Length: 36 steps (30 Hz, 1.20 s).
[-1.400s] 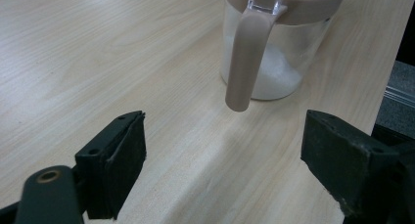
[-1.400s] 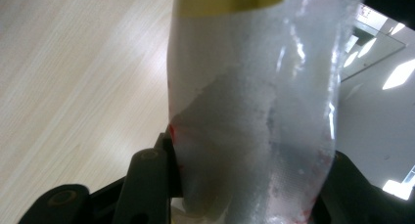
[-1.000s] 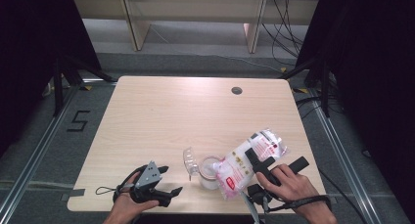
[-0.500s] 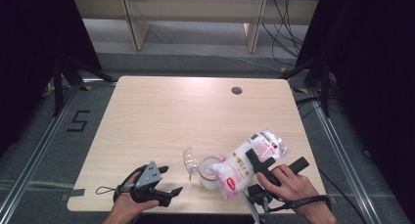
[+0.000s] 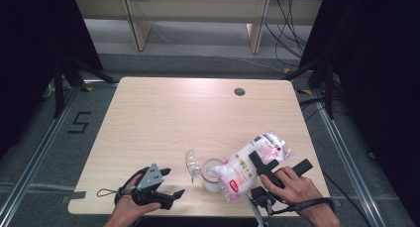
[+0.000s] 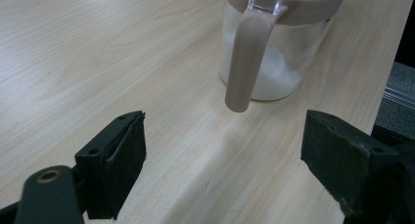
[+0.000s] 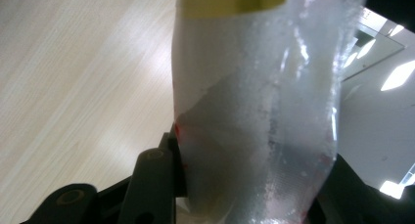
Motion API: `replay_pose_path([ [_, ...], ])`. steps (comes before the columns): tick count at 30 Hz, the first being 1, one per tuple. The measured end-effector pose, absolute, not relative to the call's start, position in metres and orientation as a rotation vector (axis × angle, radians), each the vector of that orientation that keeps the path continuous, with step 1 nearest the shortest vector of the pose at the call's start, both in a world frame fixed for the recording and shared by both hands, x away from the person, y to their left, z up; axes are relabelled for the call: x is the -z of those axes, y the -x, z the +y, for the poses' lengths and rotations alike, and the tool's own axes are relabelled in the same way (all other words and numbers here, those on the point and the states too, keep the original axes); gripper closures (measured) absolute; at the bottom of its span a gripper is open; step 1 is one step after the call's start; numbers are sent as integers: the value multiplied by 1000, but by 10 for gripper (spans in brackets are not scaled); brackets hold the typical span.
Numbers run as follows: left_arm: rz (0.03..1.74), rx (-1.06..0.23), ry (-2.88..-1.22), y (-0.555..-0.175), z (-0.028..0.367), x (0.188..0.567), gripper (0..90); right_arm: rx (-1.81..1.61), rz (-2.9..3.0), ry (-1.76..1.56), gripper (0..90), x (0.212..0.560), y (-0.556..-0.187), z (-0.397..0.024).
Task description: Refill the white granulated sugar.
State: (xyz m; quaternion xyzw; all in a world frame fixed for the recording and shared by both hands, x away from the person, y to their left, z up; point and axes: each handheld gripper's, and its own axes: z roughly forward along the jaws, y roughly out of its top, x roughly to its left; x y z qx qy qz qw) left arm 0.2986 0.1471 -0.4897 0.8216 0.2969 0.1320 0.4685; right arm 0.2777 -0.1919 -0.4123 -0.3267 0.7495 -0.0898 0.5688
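One table, of pale wood-grain laminate with rounded corners, carries the whole arrangement; a single dark round grommet sits near its far edge.

One bag of white granules, clear soft plastic with red print, lies tilted in my right gripper. Its long axis runs on a diagonal in the high view, from the upper end at far right down to the mouth at near left, which is directed at the jar. My right jaws are clamped on the bag across its middle and have just been squeezing in slightly; in the right gripper view the film bulges between the black pads, grainy and translucent.

One jar stands upright near the table's front edge, just left of the bag's lower end: clear cylindrical wall, beige rim and beige strap handle, with white granules heaped in the bottom. One clear lid tilts up at its left side.

My left gripper rests at the near left, well apart from the jar, its two matte black blocky jaws spread wide with nothing between them. Two grippers in all, one per hand.
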Motion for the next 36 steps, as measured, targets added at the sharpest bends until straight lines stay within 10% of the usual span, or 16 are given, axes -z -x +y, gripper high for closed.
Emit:
replay_pose_path([
  [36, 715, -324, -2014, -298, 147, 489, 164, 213, 1756, 775, 639, 410, -276, -193],
])
